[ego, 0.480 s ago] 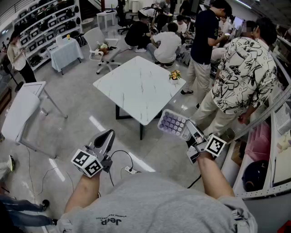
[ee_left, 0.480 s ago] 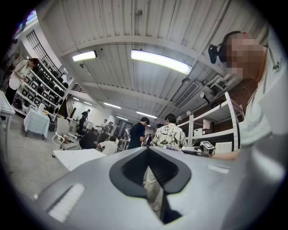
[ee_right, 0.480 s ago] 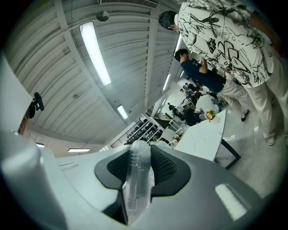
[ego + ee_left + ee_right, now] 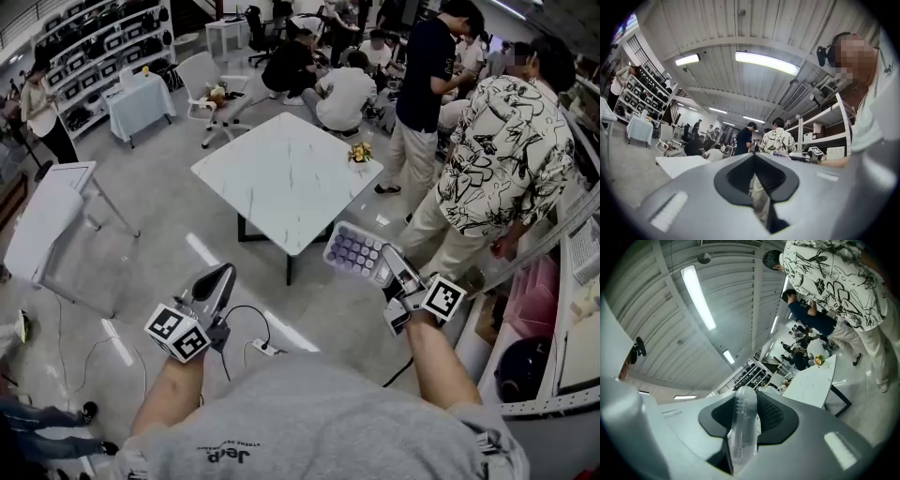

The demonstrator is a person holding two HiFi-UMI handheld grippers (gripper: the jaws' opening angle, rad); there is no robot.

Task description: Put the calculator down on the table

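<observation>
A pale calculator [image 4: 356, 253] with purple round keys hangs in the air off the near corner of the white marble table [image 4: 281, 178]. My right gripper [image 4: 392, 272] is shut on it. In the right gripper view the calculator [image 4: 743, 427] shows edge-on as a clear plastic strip between the jaws, with the table [image 4: 813, 385] beyond. My left gripper [image 4: 216, 281] is held low at the left over the floor, shut with nothing in it; its jaws meet in the left gripper view [image 4: 757, 183], where the table [image 4: 682, 164] lies at the left.
A small pot of flowers [image 4: 360, 154] stands on the table's far right corner. A person in a patterned shirt [image 4: 502, 150] stands close at the right, with others behind. A power strip and cable [image 4: 267, 349] lie on the floor. A folding table [image 4: 42, 230] stands at the left.
The view has crept slightly toward the table. Both grippers keep their hold and their places.
</observation>
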